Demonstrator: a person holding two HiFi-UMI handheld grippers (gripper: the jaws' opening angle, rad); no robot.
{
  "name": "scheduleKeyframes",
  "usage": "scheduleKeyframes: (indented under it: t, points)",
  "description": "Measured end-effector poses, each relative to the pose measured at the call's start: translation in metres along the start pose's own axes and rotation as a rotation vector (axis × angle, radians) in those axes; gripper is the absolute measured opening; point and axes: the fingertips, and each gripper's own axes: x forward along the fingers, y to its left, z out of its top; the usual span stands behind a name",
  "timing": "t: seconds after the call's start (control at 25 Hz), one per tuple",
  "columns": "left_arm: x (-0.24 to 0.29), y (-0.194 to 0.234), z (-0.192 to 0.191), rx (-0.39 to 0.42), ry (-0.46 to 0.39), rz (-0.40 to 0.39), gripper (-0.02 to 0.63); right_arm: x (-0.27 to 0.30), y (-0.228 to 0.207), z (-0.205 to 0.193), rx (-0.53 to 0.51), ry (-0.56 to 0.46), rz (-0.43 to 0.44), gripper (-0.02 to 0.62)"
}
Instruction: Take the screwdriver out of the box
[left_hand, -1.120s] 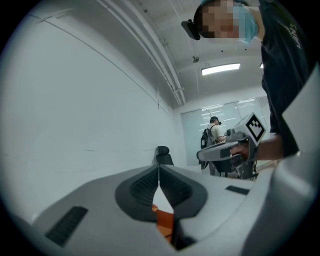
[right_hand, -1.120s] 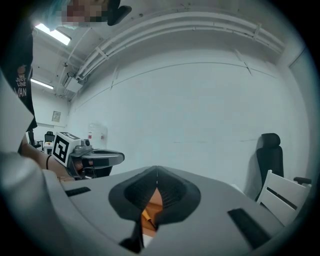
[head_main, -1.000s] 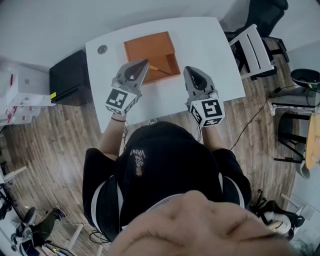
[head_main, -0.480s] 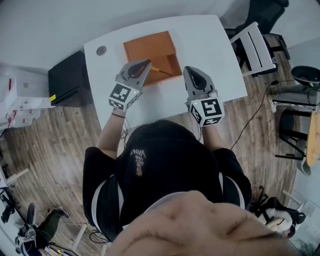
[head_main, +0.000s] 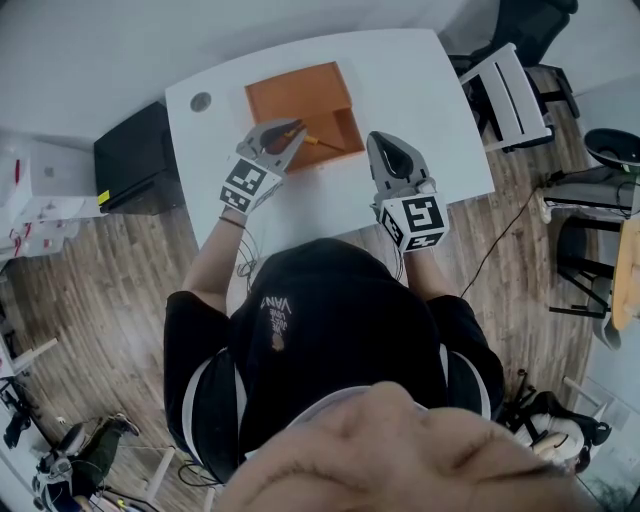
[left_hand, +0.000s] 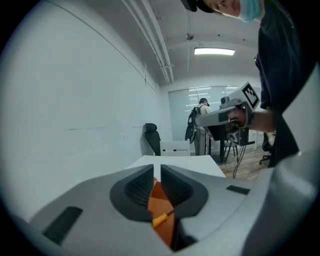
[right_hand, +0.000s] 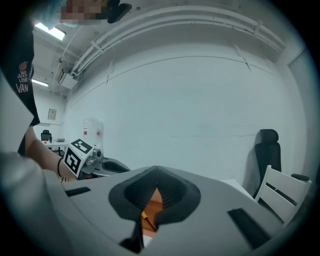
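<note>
Left hand-held gripper (head_main: 290, 131), jaws closed and empty, is nearer: screwdriver (head_main: 320, 143) lies just past my tip in the box (head_main: 295, 95), handle toward me, shaft running rightward.

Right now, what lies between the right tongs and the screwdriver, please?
Only a side wall of the orange box and bare table, seen in head view.

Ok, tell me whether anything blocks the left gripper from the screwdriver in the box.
Nothing visible does. The box is open and the screwdriver lies uncovered inside, just beyond the left gripper, whose jaws are shut.
</note>
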Motion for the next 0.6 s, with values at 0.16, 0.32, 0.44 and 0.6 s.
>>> scheduleKeyframes:
  t: [0.16, 0.32, 0.44, 0.6]
  points:
    - [0.003, -0.001, -0.011, 0.011, 0.051, -0.032, 0.046, -0.002, 0.001, -0.003, 0.0, 0.004, -0.001, 0.011]
    - [0.009, -0.002, -0.027, 0.027, 0.119, -0.074, 0.098, -0.002, 0.0, -0.005, 0.0, 0.01, -0.003, 0.011]
    - [0.016, -0.006, -0.034, 0.058, 0.149, -0.119, 0.104, -0.002, 0.0, -0.007, -0.003, 0.015, -0.006, 0.011]
    - [0.024, -0.012, -0.044, 0.119, 0.211, -0.18, 0.11, -0.003, -0.001, -0.009, -0.007, 0.023, -0.009, 0.011]
